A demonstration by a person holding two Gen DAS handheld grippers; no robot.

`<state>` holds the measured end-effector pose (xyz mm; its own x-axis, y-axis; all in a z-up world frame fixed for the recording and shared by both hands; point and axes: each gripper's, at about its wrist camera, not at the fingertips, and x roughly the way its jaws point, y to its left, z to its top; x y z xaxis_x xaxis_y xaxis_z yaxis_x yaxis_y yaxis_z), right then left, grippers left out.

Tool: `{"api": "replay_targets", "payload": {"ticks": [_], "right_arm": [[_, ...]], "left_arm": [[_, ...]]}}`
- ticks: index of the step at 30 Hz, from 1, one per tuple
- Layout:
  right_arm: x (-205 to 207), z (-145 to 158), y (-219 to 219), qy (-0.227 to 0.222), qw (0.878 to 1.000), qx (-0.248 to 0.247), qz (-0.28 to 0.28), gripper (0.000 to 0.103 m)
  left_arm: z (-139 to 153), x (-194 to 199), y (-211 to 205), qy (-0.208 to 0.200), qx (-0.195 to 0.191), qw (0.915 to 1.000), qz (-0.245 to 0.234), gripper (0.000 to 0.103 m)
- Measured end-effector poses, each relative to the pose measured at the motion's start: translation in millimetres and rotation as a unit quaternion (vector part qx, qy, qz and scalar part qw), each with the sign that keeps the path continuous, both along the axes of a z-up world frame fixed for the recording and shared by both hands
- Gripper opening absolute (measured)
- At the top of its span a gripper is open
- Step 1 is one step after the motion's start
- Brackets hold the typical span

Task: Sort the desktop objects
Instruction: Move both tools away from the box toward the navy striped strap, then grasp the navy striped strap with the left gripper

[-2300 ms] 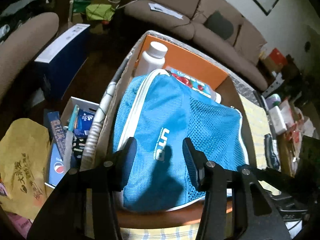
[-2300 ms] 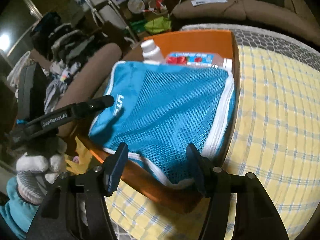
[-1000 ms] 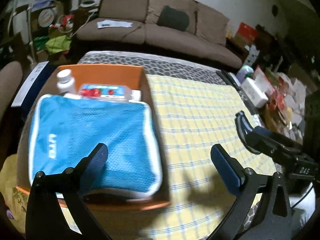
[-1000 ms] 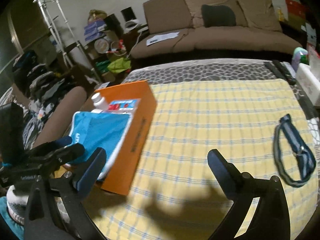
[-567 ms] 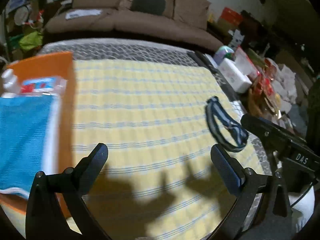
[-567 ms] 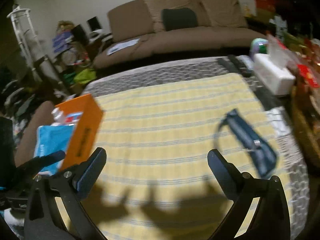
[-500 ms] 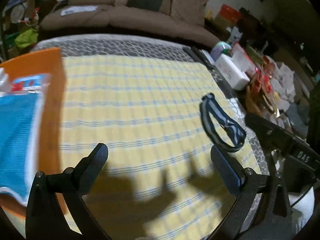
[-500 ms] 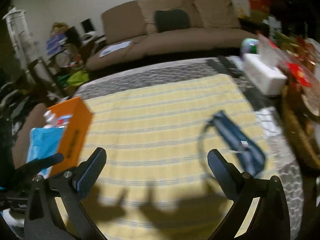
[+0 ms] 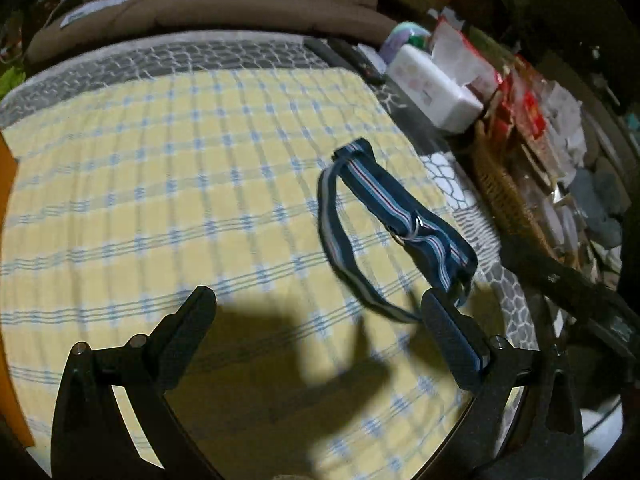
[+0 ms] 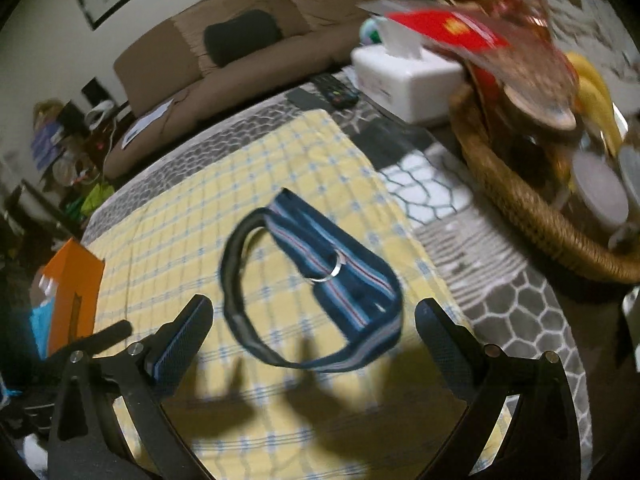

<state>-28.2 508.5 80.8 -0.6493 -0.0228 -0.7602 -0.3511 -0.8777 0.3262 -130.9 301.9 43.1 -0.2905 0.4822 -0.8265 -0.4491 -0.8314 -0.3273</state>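
The left gripper [image 9: 318, 316] is hanging over the desk [image 9: 160, 184] with its jaws spread wide, holding nothing. The blue striped belt [image 9: 394, 216] is lying looped on the yellow checked cloth [image 9: 140, 152], ahead of this gripper and off to its right, with the near end just by the right finger [image 9: 450, 340].

The right gripper [image 10: 314, 326] is also hanging low with its jaws spread wide and holding nothing. The belt [image 10: 320, 276] is lying right in front of it, between the two fingers. An orange box [image 10: 74, 284] is sitting far to its left, and a woven basket [image 10: 516, 204] is sitting to its right.
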Motion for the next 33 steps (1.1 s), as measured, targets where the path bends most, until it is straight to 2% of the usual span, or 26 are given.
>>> {"api": "replay_targets", "payload": {"ticks": [2, 5, 10, 12, 14, 16, 20, 23, 26, 29, 33], "right_arm": [[-0.1, -3.0, 5.4, 0.003, 1.000, -0.016, -0.006, 0.102], [-1.9, -4.5, 11.3, 0.005, 0.999, -0.029, -0.012, 0.102], [-4.3, -3.2, 12.8, 0.012, 0.999, -0.039, -0.012, 0.102], [-5.4, -4.2, 11.8, 0.012, 0.999, -0.043, -0.010, 0.102], [-6.8, -6.2, 10.2, 0.009, 0.999, -0.045, -0.007, 0.102], [-8.2, -8.9, 9.5, 0.007, 0.999, -0.048, -0.005, 0.102], [-10.3, -15.1, 10.4, 0.000, 0.998, -0.056, -0.006, 0.102], [-9.5, -21.2, 13.4, -0.004, 0.997, -0.073, -0.009, 0.102], [-8.1, -28.4, 16.9, 0.007, 0.992, -0.123, -0.007, 0.102], [-6.5, -36.8, 21.0, 0.033, 0.978, -0.205, -0.005, 0.102], [-0.3, -53.5, 27.8, 0.049, 0.952, -0.300, -0.024, 0.102]], "left_arm": [[-9.4, -3.7, 10.6, -0.007, -0.007, 0.9999, 0.003, 0.100], [-22.5, -9.9, 25.6, -0.016, -0.022, 0.9996, 0.005, 0.088], [-37.9, -16.0, 43.5, -0.012, -0.051, 0.9986, 0.003, 0.061], [-38.6, -16.2, 47.3, 0.000, -0.059, 0.9982, 0.002, 0.058], [-38.4, -17.0, 49.7, 0.001, -0.060, 0.9982, -0.005, 0.039], [-36.8, -18.0, 50.8, 0.009, -0.070, 0.9975, -0.007, 0.001], [-29.8, -17.2, 45.4, 0.016, -0.062, 0.9979, -0.013, 0.001], [-19.6, -14.8, 37.0, 0.015, -0.041, 0.9989, -0.015, 0.001], [-5.7, -14.9, 30.7, 0.005, -0.009, 0.9998, -0.020, 0.001], [14.0, -14.2, 24.8, 0.004, 0.020, 0.9995, -0.024, 0.001], [31.1, -12.4, 22.6, 0.013, 0.030, 0.9991, -0.029, 0.001]]}}
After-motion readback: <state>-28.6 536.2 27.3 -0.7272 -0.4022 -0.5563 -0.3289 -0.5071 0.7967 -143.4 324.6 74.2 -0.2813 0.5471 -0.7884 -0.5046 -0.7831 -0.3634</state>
